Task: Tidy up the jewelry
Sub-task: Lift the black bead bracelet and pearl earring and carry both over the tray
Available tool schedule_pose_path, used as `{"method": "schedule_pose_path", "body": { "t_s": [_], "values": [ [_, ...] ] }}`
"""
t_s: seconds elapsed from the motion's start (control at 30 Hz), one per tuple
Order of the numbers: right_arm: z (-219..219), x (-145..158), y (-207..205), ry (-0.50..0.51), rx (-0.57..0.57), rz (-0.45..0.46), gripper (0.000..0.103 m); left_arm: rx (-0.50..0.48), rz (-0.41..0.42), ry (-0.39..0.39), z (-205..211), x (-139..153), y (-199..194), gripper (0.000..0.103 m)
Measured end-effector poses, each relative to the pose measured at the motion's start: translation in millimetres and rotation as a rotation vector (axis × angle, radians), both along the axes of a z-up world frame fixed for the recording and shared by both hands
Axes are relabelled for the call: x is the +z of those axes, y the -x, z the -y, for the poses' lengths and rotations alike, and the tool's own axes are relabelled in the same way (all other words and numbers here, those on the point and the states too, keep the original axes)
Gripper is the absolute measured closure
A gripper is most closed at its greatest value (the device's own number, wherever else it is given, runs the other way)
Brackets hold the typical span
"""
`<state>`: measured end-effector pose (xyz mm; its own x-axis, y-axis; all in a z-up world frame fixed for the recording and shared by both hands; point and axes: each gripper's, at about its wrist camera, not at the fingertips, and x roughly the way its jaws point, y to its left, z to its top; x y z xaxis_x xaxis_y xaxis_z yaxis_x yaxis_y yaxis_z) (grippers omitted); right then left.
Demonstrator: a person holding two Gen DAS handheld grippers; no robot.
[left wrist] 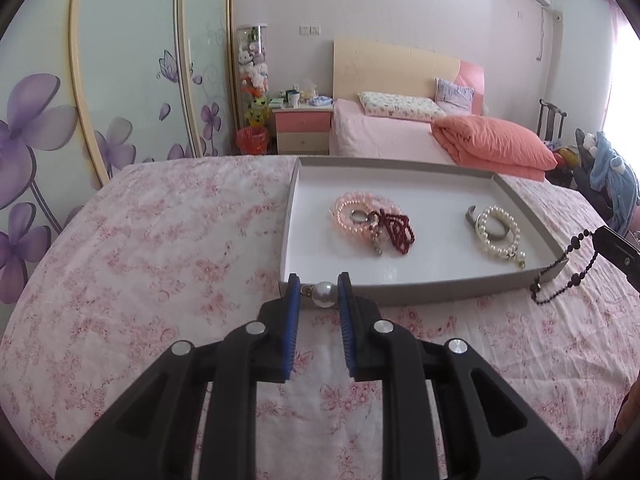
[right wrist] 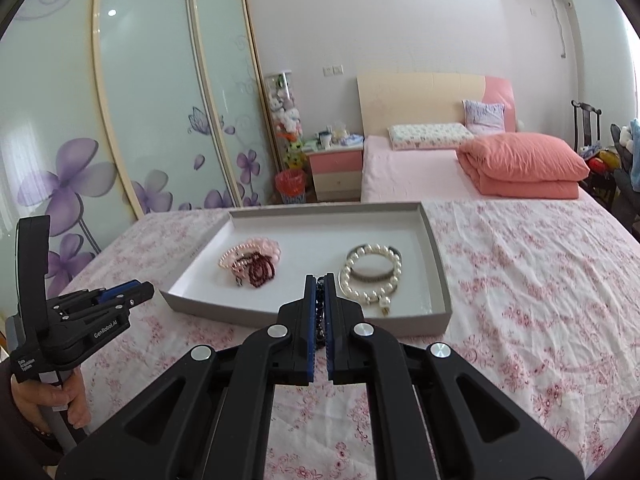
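R gripper (left wrist: 618, 254) body cut off, frame edge

**Black handheld tongs with blue pads**

The left tongs (left wrist: 319, 289) and the right tongs (right wrist: 319, 285) are alike: matte black plastic linkage arms with triangular cut-outs, joined by round silver pivot pins, and slim fingers lined with ribbed blue pads (right wrist: 310, 328). Seen from the right wrist view, the left unit's side bears white lettering, "GenRobot.AI", and its upright black bracket carries a small white label that reads roughly "Data Acquisition System". Its handle (right wrist: 56, 408) is grey. The hand (right wrist: 48, 400) on it shows a dark sleeve at the wrist.
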<state>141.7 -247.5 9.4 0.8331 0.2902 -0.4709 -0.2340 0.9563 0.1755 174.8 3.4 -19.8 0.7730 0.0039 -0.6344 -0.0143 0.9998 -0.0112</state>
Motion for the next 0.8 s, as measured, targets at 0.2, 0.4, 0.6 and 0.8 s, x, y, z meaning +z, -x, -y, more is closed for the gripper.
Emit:
{"method": "schedule_pose_path", "body": {
  "t_s": [0.2,0.4,0.6,0.8],
  "values": [
    [-2,11,4,-0.008,0.004,0.042,0.098,-0.002,0.024,0.003,2,7,3,0.083],
    [-4,20,8,-0.005,0.003,0.081,0.098,-0.003,0.058,-0.010,6,15,7,0.083],
    [-8,27,9,0.015,0.000,0.131,0.098,-0.013,0.118,-0.044,16,26,10,0.083],
    [-9,35,3,0.012,-0.010,0.167,0.098,-0.028,0.175,-0.077,26,39,9,0.083]
  ]
}}
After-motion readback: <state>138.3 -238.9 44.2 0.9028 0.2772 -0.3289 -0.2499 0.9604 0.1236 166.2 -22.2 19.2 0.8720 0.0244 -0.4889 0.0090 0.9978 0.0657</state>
